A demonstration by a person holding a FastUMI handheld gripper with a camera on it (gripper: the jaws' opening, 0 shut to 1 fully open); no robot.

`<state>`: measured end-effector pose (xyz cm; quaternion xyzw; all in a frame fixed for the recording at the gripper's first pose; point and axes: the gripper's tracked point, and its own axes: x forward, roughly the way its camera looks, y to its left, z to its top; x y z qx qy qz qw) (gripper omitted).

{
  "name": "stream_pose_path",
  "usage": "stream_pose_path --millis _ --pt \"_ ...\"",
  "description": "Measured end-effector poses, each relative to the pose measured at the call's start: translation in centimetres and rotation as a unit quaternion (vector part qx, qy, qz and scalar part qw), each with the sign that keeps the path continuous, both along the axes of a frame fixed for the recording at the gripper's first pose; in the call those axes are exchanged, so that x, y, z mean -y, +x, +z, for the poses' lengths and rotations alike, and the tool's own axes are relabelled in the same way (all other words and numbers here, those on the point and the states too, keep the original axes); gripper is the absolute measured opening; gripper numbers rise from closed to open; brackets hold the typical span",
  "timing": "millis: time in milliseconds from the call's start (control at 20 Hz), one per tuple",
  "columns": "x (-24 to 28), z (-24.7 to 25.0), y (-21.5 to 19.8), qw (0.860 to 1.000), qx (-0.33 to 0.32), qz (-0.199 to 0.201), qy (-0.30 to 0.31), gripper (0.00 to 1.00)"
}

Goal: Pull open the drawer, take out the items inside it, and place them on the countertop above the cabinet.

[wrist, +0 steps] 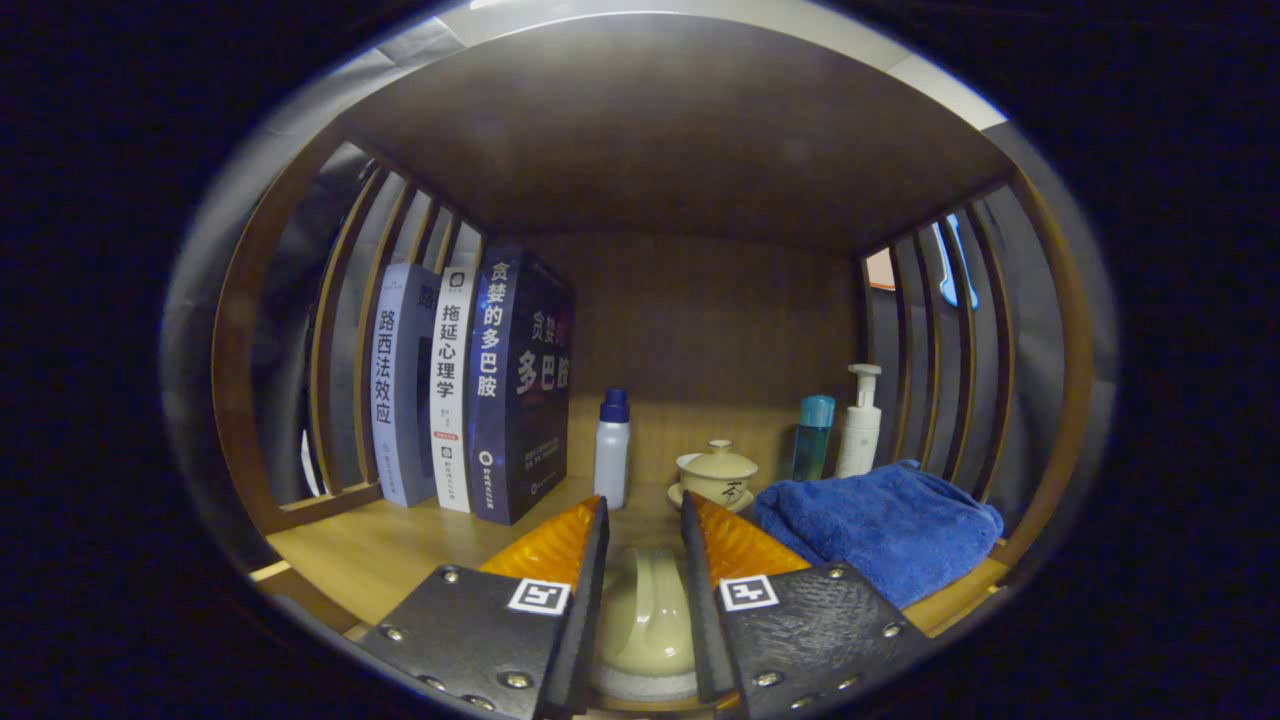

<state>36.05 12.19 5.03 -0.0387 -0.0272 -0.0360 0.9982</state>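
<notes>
We have the gripper [645,530] clenched on a pale green cup [645,610] over the shelf's [380,560] front edge; next we set it down and release.

A household setting is suggested, staged inside a booth: a wooden shelf compartment [400,560] with slatted sides is seen. To the left of a lidded tea cup [717,472], three books [470,385] are stood upright; toiletry bottles [838,422] and a folded blue towel [880,525] are kept to its right.
</notes>
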Motion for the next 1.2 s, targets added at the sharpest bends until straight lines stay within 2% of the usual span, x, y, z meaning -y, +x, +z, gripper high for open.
stream_pose_path --millis 350,650,1000,1200 --pt "-0.2 1.3 -0.5 0.999 0.033 -0.01 -0.031 0.4" --pt "-2.3 1.3 -0.7 0.997 0.04 0.016 -0.06 0.4" --pt "-1.0 2.1 -1.0 0.998 0.049 0.005 -0.029 0.4" --pt "-0.6 3.9 -1.9 0.996 0.086 -0.007 -0.038 0.4"
